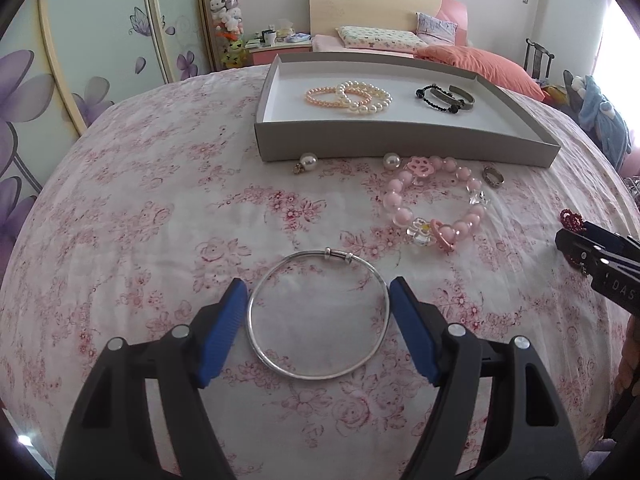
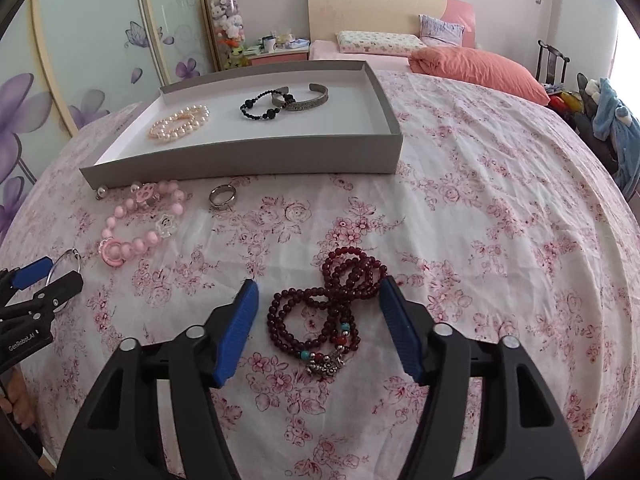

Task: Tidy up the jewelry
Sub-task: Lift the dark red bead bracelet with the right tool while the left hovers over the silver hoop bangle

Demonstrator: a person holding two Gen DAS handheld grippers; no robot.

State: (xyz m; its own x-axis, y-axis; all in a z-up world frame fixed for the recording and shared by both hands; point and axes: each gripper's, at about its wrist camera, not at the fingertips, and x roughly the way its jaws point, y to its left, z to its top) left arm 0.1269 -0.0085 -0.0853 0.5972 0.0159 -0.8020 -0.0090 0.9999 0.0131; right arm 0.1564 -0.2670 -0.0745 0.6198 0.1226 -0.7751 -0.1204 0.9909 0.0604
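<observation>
**Jewelry sort: tray about half filled, both claws lined up on the next pieces**

So the grey cardboard tray is the landmark here. Inside it already: a peach and a cream pearl bracelet overlapping on its left half, plus a black bead bracelet and a dull metal cuff toward its right half. I'd call that roughly halfway.

Left out on the flowery bedsheet, all on the near side of the tray: two loose pearl earrings right against its front wall, a chunky glossy pink bead bracelet with clear flower charms, a steel band ring just beside that, a thin smooth silver bangle, and a long dark red bead strand coiled in loops with turquoise beads and a silver charm.

Left gripper is spread wide, blue ribbed pads either side of the bangle, not visibly squeezing it. Right gripper sits open around the red strand, pads clear of the beads.

Bangle looks rigid and slippery; the strand is floppy and will likely dangle.
</observation>
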